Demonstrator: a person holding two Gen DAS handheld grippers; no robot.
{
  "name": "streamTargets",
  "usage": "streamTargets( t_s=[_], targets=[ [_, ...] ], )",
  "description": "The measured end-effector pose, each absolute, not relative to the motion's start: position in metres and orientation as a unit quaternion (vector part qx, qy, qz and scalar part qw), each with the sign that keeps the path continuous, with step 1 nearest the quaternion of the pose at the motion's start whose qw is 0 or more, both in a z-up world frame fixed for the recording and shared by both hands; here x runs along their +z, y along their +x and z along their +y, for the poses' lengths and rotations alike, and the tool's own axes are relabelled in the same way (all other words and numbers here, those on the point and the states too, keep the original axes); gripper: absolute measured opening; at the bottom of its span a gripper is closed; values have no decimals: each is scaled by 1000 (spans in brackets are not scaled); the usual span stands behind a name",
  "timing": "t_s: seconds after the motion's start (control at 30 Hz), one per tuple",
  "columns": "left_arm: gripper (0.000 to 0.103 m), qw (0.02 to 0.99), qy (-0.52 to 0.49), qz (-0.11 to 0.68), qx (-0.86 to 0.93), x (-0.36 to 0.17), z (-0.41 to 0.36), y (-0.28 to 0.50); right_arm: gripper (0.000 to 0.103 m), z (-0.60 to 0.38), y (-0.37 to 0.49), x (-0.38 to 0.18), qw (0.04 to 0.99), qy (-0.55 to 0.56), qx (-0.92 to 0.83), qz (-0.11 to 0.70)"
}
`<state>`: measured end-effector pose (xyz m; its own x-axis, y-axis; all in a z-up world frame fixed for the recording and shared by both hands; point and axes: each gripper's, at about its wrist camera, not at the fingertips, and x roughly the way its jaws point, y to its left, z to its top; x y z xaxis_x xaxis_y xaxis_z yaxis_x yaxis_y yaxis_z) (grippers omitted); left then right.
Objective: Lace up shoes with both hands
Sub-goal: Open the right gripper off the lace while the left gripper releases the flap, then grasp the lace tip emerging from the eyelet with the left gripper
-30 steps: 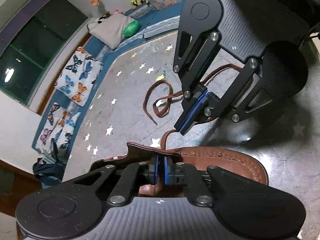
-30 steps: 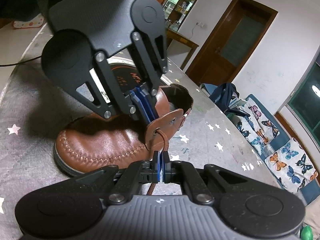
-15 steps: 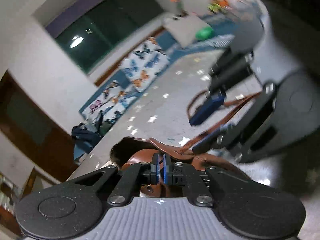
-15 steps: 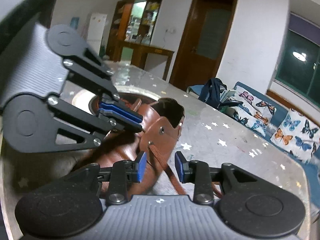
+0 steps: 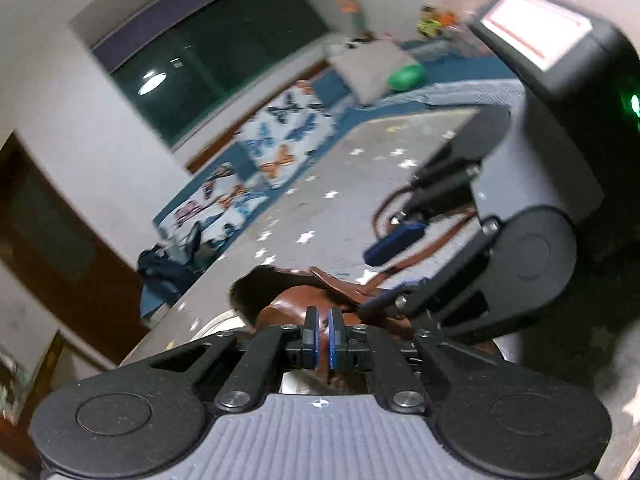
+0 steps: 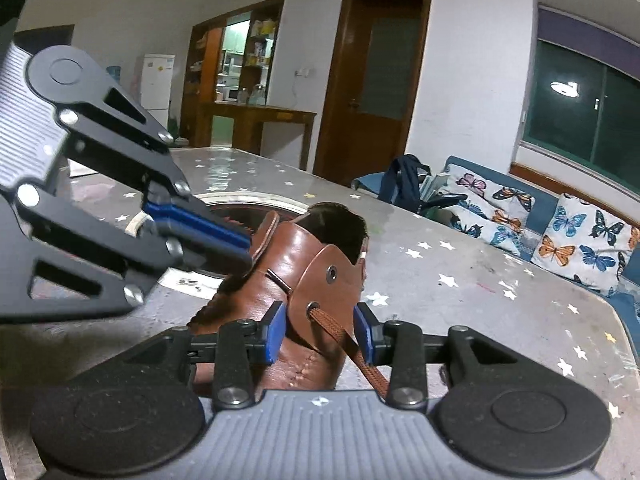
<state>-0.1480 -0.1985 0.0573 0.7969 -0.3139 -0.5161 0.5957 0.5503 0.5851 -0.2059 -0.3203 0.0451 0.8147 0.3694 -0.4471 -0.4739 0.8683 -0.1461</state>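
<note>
Brown leather shoe [image 6: 296, 280] on star-print desk [image 6: 460, 292], right hand-held gripper [image 6: 320, 332] just been opening, pads apart astride its eyelet flap and lace [image 6: 340, 336], left hand-held gripper [image 6: 240, 246] nearly together, touching shoe's tongue.

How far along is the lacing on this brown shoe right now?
Early. Done: the brown lace comes out of the lower eyelet on the shoe. In hand: the right gripper, jaws just opened, straddles that lace without pinching it; the left gripper is nearly closed at the shoe's tongue. Left: the upper eyelet is empty, and no knot shows.
</note>
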Motion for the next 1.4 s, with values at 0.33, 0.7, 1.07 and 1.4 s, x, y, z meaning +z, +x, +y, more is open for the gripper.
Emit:
streamTargets(
  t_s=[0.33,0.7,1.07,1.4],
  targets=[
    [25,783,501,153,-336,30,-202,-132,36,-330,-204,46,950,-117,212,197],
    [25,722,560,132,-383,19,-204,-119,40,-331,-190,47,950,-115,212,200],
    [27,705,590,103,-381,10,-204,-123,41,-331,-191,46,951,-111,207,199],
    [4,705,583,100,-392,1,-206,-117,41,-334,-188,46,951,-108,207,201]
  ],
)
